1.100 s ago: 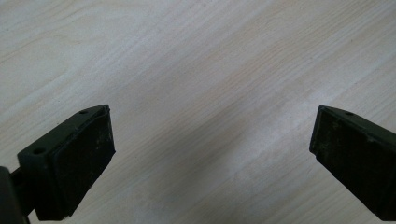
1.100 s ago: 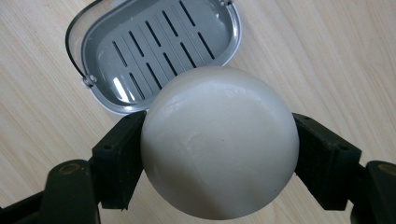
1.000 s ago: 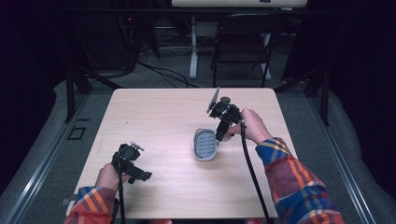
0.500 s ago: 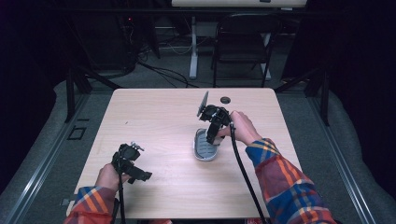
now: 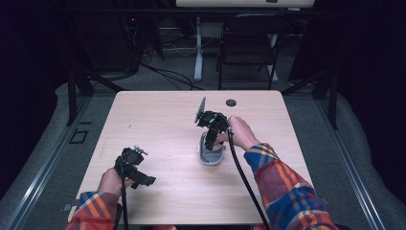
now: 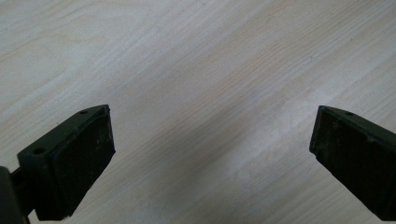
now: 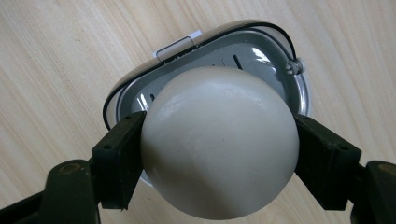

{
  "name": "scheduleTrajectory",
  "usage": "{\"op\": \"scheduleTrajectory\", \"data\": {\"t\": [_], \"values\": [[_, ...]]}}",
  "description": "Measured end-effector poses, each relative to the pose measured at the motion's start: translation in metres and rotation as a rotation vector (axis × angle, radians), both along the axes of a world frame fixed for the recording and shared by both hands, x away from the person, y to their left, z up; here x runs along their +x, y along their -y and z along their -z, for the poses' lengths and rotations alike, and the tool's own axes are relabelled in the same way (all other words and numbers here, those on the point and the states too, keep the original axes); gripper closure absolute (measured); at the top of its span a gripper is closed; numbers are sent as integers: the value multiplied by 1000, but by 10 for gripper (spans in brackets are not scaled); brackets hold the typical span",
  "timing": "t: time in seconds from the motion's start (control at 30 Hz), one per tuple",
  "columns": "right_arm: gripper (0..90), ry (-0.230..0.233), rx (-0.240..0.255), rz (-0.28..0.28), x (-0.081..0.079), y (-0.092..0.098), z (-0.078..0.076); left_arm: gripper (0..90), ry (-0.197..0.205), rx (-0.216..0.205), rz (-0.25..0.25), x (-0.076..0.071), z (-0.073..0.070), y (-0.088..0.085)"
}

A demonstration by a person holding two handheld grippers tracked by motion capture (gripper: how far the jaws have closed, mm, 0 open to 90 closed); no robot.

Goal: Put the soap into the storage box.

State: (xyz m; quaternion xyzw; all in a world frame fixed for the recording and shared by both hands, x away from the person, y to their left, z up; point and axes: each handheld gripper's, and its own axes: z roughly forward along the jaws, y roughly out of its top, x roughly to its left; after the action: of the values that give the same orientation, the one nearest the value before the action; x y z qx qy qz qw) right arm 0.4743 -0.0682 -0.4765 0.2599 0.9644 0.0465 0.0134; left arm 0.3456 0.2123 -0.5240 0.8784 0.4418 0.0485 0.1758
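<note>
The right gripper [image 7: 219,154] is clamping a pale soap bar [image 7: 219,144] directly over the grey dish [image 7: 299,88], apparently for placing, while the left gripper [image 6: 210,154] is idling released over bare table [image 6: 196,60].

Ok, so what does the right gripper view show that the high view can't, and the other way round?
Right gripper view: the right gripper clamps a smooth cream oval soap over a grey slotted soap dish, both pads on its sides. High view: the left gripper sits near the table's front left, and a chair stands behind. Both: the dish on the wooden table under the right gripper.
</note>
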Motion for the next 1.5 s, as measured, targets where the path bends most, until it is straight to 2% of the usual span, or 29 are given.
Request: {"op": "scheduleTrajectory", "data": {"t": [0.37, 0.67, 1.07, 1.3, 1.5], "values": [[242, -10, -2, -2, 2, -5, 11, 0, 0, 1, 1, 0, 0, 0], [242, -6, -43, -2, 3, -6, 21, 0, 0, 1, 1, 0, 0, 0], [240, -9, -44, 5, 3, -3, 32, 0, -1, 1, 1, 0, 0, 0], [238, 3, -23, 8, 4, 0, 29, 0, -3, 2, 0, 0, 0, 0], [190, 26, -10, 17, 2, 5, 23, 0, -5, 3, -2, 0, 0, 0]]}}
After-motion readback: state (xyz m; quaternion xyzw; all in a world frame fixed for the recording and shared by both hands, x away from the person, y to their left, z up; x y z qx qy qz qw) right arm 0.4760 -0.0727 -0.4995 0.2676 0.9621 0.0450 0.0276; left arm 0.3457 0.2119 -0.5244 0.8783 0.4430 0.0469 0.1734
